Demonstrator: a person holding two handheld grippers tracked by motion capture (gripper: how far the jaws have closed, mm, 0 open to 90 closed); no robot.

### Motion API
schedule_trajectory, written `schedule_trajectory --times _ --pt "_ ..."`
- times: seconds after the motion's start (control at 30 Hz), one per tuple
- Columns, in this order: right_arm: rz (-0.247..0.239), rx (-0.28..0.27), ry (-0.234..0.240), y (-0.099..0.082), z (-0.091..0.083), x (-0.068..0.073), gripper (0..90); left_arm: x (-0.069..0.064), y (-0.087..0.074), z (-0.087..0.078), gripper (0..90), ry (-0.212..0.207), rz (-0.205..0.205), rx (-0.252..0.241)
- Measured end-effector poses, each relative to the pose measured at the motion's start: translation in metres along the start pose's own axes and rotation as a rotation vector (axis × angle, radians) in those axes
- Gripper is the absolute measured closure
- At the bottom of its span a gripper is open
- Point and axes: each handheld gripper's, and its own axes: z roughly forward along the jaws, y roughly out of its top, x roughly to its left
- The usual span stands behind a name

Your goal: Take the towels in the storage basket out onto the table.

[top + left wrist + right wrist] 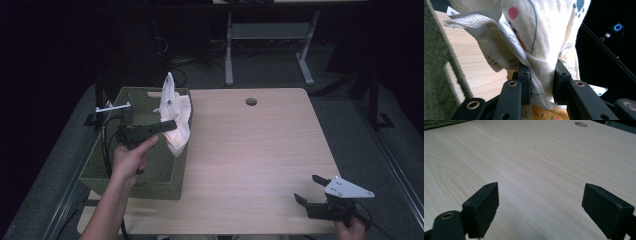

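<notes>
I have the left gripper [167,125] clamped on the printed cloth [176,117] above the green basket [127,172] rim; the right gripper [312,191] waits, jaws apart, over bare surface [250,160].

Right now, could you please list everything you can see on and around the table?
cloth: one, cream with small printed motifs and a white label, hanging over the basket's right edge, pinched in the left claw.
basket: one, olive green, woven, on the table's left side.
table: one, light wood, with a round hole near its far edge.
desk frame: one, grey, on the floor behind.
left claw: black, shut on the cloth above the basket.
right claw: black, open, low over the table's near right corner.
</notes>
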Motion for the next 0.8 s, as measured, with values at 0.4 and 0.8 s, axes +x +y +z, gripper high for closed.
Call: schedule_trajectory --times 0.4,0.8 --pt "0.004 -0.01 0.007 -0.002 0.0 -0.002 13.7 -0.007 0.003 0.034 73.1 -0.017 0.012 0.043" --pt "0.0 -0.01 0.002 -0.003 0.002 -0.003 13.7 -0.012 -0.002 0.062 73.1 -0.043 0.004 0.06"
